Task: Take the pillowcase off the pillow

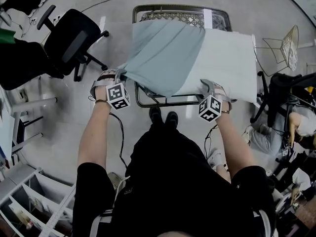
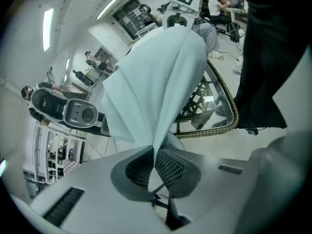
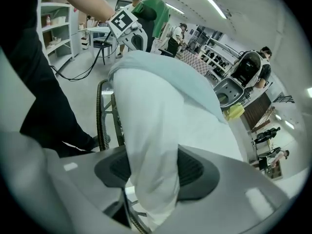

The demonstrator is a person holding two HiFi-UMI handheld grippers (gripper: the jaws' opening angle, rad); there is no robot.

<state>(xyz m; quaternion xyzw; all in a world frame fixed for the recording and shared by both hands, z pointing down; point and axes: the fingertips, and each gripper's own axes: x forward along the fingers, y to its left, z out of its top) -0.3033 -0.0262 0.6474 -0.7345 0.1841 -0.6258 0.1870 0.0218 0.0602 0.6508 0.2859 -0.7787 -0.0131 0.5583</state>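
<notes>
L tool (image 2: 155,154) pinched tight on pale blue pillowcase (image 1: 163,56) edge, my R tool (image 3: 153,172) clamped on white pillow (image 1: 227,65) corner, pillow half out, on wicker-rim desk (image 1: 168,6)

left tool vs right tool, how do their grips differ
The left tool is pinched almost flat on a thin fold of the pale blue pillowcase. The right tool stands wider around a thick white corner of the pillow. The left tool's cloth fans out taut from its jaws, while the right tool's bulges between them. Both tools are clamped on cloth; neither is empty.
</notes>
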